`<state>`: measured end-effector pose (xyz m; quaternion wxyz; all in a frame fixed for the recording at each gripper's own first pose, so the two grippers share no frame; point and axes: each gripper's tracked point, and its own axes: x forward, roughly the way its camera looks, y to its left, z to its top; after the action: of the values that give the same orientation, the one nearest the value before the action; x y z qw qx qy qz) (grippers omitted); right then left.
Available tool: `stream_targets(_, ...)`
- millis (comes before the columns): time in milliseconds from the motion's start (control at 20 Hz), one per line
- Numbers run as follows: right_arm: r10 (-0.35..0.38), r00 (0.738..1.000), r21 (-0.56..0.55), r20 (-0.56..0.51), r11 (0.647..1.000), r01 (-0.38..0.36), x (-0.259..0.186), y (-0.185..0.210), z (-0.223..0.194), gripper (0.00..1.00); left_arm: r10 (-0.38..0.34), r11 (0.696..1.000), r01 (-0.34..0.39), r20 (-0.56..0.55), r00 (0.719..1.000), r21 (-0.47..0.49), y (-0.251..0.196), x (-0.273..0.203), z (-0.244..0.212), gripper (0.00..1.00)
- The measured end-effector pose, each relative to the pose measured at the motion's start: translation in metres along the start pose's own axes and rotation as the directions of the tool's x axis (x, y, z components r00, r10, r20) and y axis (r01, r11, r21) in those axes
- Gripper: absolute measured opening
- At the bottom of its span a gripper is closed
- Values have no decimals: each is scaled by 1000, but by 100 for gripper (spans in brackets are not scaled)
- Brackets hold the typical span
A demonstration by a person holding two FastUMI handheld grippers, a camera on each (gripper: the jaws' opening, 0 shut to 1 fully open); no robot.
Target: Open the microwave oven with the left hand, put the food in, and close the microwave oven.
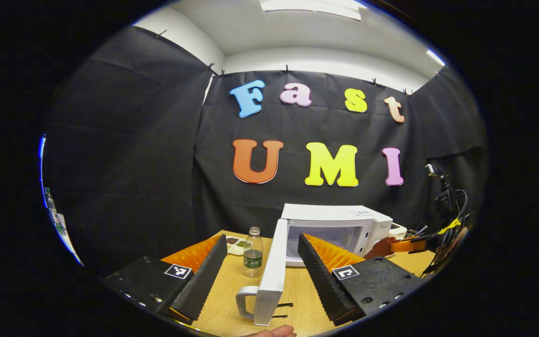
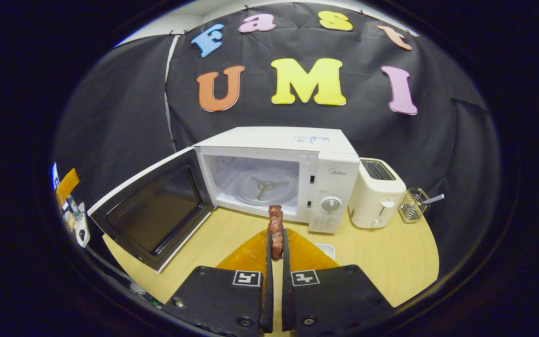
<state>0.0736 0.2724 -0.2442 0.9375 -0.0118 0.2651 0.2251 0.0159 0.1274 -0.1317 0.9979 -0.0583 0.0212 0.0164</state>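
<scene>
**Microwave open, food at its mouth**

Microwave oven (image 2: pixel 279 173) stands on the wooden table (image 2: pixel 391 262), its door (image 2: pixel 155 210) swung wide to the left. The right gripper (image 2: pixel 275 243) pinches a reddish-brown piece of food (image 2: pixel 276 224), perhaps meat, before the cavity. The left gripper (image 1: pixel 262 262) is spread apart around the door's edge (image 1: pixel 272 271), beside a water bottle (image 1: pixel 253 252). A toaster (image 2: pixel 377 192) flanks the oven.

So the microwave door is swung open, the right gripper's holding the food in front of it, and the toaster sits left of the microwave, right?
Not quite: in the right gripper view the toaster stands to the right of the microwave, not the left. The rest holds: the door is swung open and the right gripper holds the food in front of it.
</scene>
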Motion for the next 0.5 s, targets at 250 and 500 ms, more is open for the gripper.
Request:
stream_targets(250,-41,993,-34,112,998,45,33,35,17,11,-1,1000,1,8,1000,-13,12,-12,1,93)
stream_targets(500,-72,982,55,177,996,63,81,58,28,11,14,1000,-14,-8,1000,1,24,-18,-7,93)
